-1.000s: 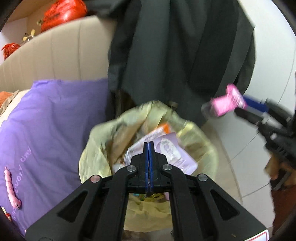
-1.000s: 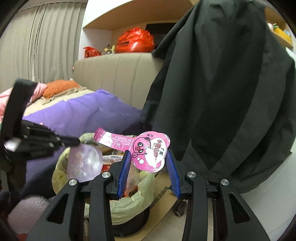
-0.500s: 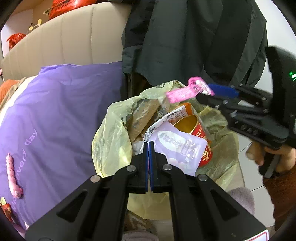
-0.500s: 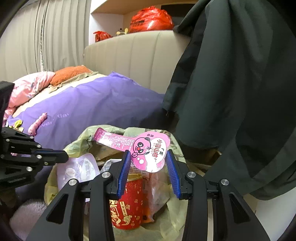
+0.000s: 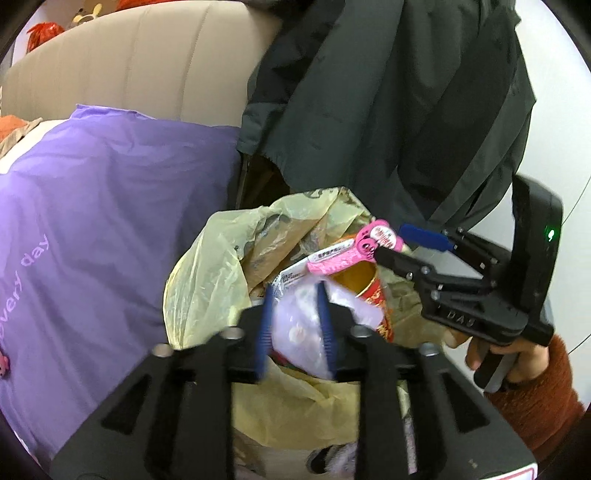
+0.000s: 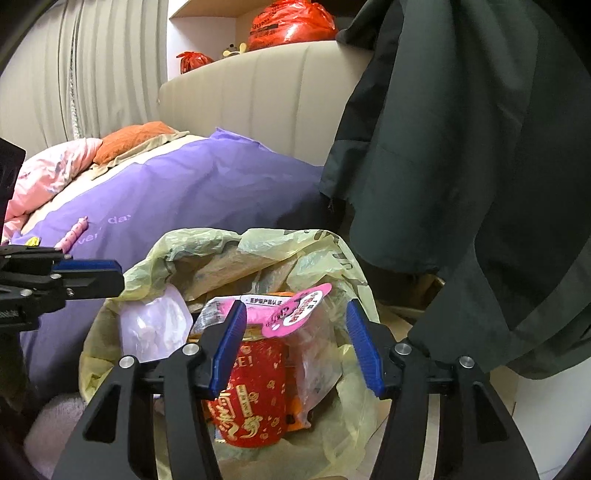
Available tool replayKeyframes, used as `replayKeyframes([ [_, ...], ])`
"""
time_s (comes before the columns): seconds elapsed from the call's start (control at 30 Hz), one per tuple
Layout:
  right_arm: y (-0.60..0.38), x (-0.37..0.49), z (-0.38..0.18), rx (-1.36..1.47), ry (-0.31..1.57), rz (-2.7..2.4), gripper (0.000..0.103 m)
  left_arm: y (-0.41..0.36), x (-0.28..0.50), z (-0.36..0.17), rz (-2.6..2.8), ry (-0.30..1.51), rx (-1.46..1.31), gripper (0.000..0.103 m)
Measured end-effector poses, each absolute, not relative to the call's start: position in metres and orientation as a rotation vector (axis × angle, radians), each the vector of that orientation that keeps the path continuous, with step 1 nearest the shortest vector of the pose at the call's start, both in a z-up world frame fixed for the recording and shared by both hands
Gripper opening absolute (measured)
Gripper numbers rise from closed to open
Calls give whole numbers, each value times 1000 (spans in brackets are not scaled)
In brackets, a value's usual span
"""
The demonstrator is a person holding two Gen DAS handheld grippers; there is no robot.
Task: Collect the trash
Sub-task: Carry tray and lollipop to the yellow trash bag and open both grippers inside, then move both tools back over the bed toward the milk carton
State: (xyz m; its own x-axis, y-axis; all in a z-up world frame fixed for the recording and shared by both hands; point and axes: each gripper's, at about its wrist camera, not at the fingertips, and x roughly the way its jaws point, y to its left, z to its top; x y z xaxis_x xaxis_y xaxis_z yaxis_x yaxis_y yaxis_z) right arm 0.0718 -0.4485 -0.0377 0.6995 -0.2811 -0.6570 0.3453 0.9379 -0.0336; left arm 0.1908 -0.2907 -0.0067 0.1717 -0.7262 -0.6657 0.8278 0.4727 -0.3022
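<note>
left tongs [image 5: 297,325]: jaws just opened up, the pale lilac plastic pouch [image 5: 303,328] sits loose between them, nothing pinched
right tongs [image 6: 297,347]: also just spread wide, the pink printed wrapper [image 6: 291,312] lies between them on a red can [image 6: 255,391], free of both pads
bin: yellow plastic trash bag [image 6: 354,384], right under both tongs

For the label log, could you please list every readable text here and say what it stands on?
"day": purple blanket, after a cut-off word.
"DAS": right gripper, roughly.
"SE!": red can; its gold characters are unclear to me.
Pink wrapper: too small.
White packet: too small.
Red bag: blurred.
</note>
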Motion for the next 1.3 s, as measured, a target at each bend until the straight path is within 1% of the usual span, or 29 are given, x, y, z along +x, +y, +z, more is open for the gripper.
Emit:
replayKeyframes([
  [0.03, -446, 70, -35, 89, 709, -352, 53, -287, 191, -4, -1109, 850, 126, 39],
  [0.1, -441, 66, -30, 80, 696, -357, 53, -275, 192, 5, -1097, 833, 90, 45],
  [0.33, -416, 50, -2, 82, 619, -355, 53, -216, 192, 29, -951, 742, 31, 52],
  [0.43, -398, 47, 11, 81, 578, -341, 53, -183, 190, 37, -875, 675, 30, 52],
  [0.53, -377, 47, 22, 81, 546, -306, 54, -151, 190, 42, -831, 649, 47, 52],
  [0.63, -350, 52, 31, 68, 522, -245, 61, -115, 191, 43, -804, 635, 84, 53],
  [0.7, -331, 56, 34, 56, 507, -186, 62, -90, 194, 41, -785, 630, 103, 53],
  [0.9, -260, 82, 30, -38, 561, -59, 62, 2, 213, 31, -681, 628, 144, 53],
  [1.03, -220, 98, 23, -75, 593, 8, 62, 70, 227, 25, -575, 655, 53, 53],
  [1.17, -184, 116, 12, -81, 615, 47, 62, 128, 243, 10, -482, 724, -116, 57],
  [1.3, -149, 126, -2, -93, 633, 77, 62, 150, 262, -13, -427, 815, -210, 61],
])
